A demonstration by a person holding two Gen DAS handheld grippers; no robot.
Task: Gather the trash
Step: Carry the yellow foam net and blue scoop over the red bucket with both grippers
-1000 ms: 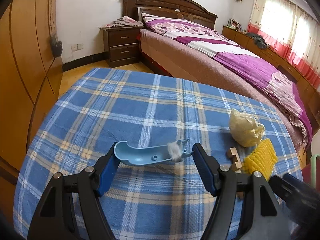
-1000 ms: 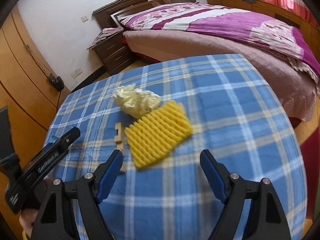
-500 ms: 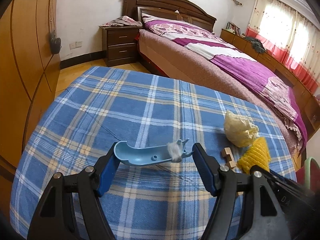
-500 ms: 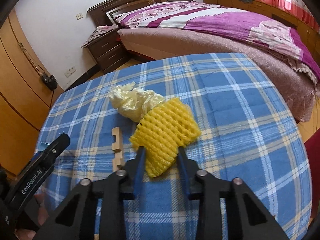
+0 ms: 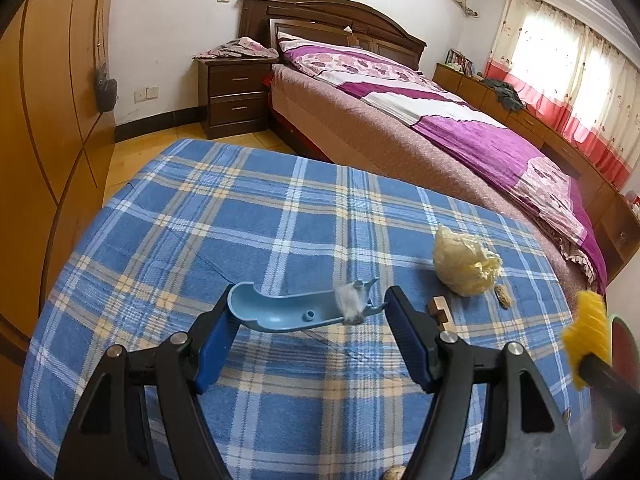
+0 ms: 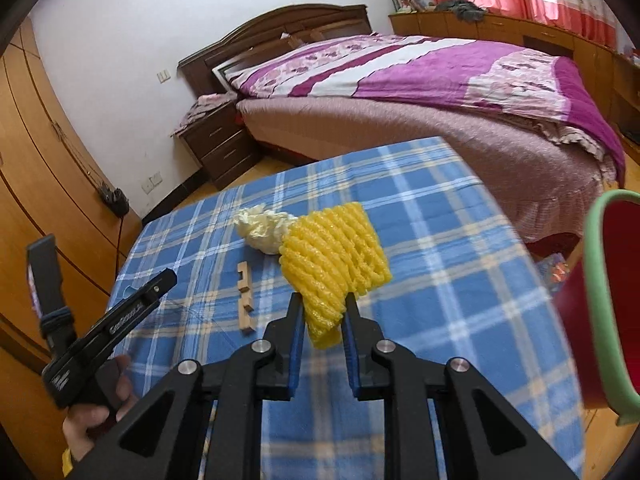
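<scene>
Right gripper (image 6: 322, 314): fingers have just been closing and now pinch the lower end of the yellow foam fruit net (image 6: 334, 256); the net is clear of the tabletop (image 6: 440, 240) and fans out above the finger tips. The same net shows at the right edge of the left wrist view (image 5: 588, 332). Left gripper (image 5: 308, 314): fingers stand wide, clamped across the ends of a light blue plastic scoop (image 5: 280, 312), hollow side up. In the scoop: one small grey-white tuft of fluff (image 5: 352, 304) near its narrow end; the rest of the hollow is bare plastic. A hand (image 6: 94, 412) grips the left gripper's handle at the lower left of the right wrist view. On the plaid cloth of the tabletop: a crumpled pale yellow plastic bag (image 5: 464, 266), a small brown crumb (image 5: 503, 294) just beside it, and a notched wooden block piece (image 6: 245, 298) lying flat, near the bag. A red bin with a green rim (image 6: 600, 280) stands off the tabletop's right edge; its inside is blurred and its contents cannot be told. A bed (image 6: 420, 80) lies beyond the tabletop.
</scene>
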